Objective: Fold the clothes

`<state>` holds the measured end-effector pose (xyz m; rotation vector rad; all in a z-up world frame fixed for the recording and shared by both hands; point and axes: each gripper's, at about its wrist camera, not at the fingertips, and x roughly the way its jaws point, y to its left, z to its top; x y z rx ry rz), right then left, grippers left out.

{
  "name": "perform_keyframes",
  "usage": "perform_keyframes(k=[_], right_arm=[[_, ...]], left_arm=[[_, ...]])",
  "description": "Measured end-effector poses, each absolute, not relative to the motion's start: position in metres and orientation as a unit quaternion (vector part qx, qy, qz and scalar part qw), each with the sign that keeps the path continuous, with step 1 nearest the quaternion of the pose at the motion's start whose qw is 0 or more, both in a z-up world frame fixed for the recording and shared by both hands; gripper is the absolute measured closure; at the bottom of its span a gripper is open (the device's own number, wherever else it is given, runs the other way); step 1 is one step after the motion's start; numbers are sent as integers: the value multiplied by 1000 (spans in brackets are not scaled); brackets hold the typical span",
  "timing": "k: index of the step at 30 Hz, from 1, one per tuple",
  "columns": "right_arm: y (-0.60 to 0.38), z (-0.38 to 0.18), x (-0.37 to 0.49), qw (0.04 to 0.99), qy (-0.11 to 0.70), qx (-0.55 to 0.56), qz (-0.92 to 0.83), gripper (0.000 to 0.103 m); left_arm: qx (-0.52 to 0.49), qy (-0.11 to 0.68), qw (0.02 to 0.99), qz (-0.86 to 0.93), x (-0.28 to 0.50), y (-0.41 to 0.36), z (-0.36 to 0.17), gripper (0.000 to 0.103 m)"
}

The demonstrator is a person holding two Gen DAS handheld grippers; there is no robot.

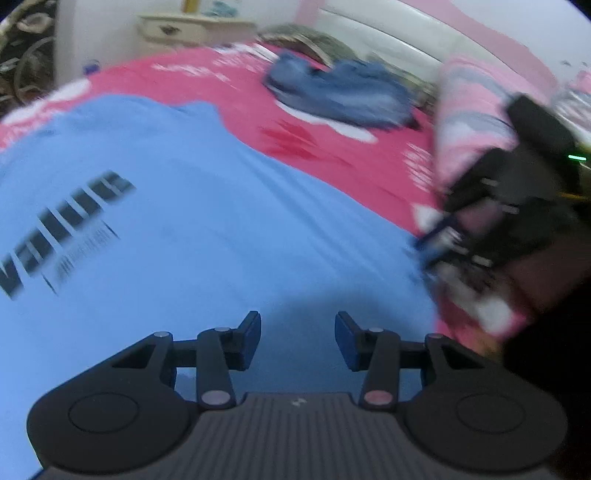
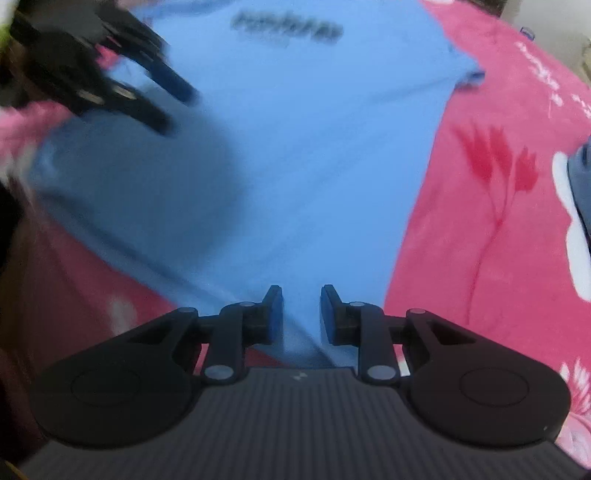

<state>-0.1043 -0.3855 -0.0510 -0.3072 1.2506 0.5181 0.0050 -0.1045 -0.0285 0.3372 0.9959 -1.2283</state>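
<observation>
Blue pads on left tongs (image 1: 297, 341) stand parted, nothing between, hovering above light blue T-shirt (image 1: 184, 206). Right tongs (image 2: 301, 314) also parted, narrower gap, shirt's hem corner running between pads; contact with fabric unclear through blur. T-shirt lies spread flat on pink floral bedspread (image 2: 498, 221), dark print (image 2: 288, 29) at end far from right tongs. Beyond left tongs, up right: crumpled denim garment (image 1: 340, 92) on bed. Striped pink pillow (image 1: 476, 110) further right, by white headboard (image 1: 388, 40).
</observation>
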Motion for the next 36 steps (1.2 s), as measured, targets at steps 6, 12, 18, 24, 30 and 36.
perform_keyframes(k=[6, 12, 18, 24, 30, 36], right_arm=[[-405, -58, -122, 734, 624, -170, 207, 84], [-394, -34, -112, 775, 577, -156, 205, 84], [-374, -69, -95, 763, 577, -168, 238, 84], [-390, -78, -89, 727, 631, -154, 224, 83], [-374, -54, -64, 755, 592, -110, 261, 83], [-359, -82, -69, 728, 622, -101, 271, 83]], left_arm=[[170, 491, 649, -555, -41, -81, -47, 59], [197, 494, 639, -556, -69, -75, -56, 59], [209, 508, 629, -550, -78, -68, -58, 59], [166, 605, 586, -512, -77, -21, -61, 59], [142, 628, 603, -471, -76, 22, -51, 59], [141, 651, 601, -442, -81, 44, -63, 59]])
